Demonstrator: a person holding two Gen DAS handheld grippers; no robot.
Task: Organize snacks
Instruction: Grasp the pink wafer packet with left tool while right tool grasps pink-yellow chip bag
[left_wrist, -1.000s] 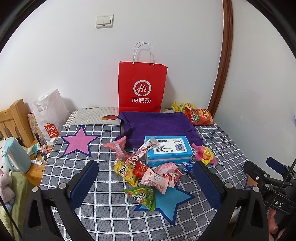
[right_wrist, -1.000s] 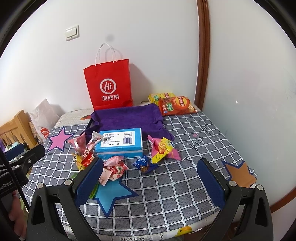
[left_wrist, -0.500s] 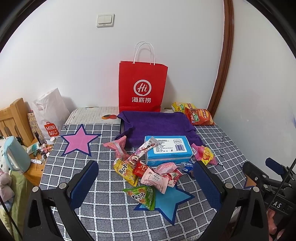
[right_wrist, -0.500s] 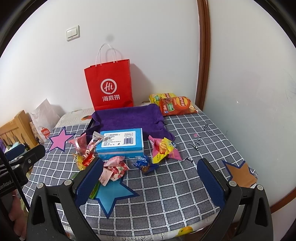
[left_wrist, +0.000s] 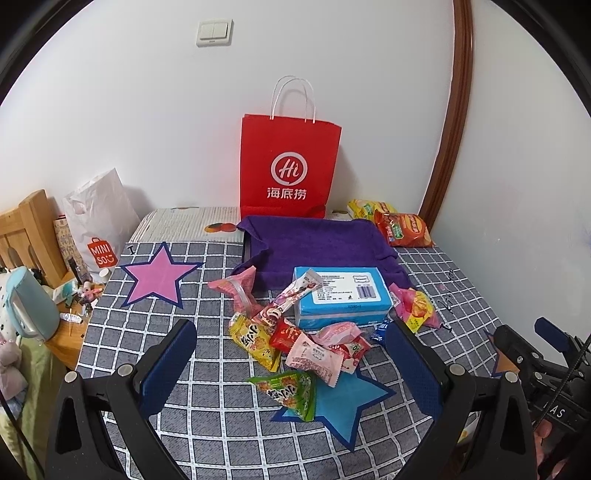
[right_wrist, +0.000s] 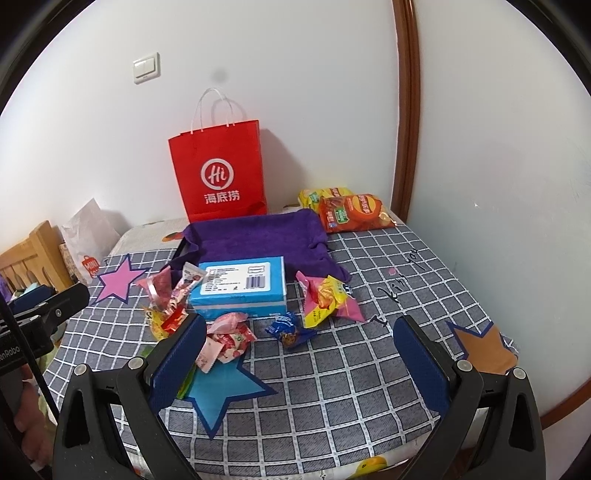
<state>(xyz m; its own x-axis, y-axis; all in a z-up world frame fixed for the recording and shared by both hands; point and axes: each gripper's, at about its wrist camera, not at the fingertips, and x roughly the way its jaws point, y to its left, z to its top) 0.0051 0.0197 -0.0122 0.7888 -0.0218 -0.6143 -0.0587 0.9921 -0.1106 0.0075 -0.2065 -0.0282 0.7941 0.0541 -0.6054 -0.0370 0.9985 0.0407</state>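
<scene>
Barely anything has shifted: my left gripper (left_wrist: 290, 363) and right gripper (right_wrist: 299, 349) hover agape, empty; overlapping snack packets (left_wrist: 295, 341) risk double-grabs beside the blue box (left_wrist: 341, 297).

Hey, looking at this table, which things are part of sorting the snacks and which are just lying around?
For the job:
- loose snack packets
- blue box
- purple-lined tray
- chip bags
- left tongs and right tongs, both open and empty

Just lying about:
- red paper bag
- paper stars, such as the pink star
- white shopping bag
</scene>
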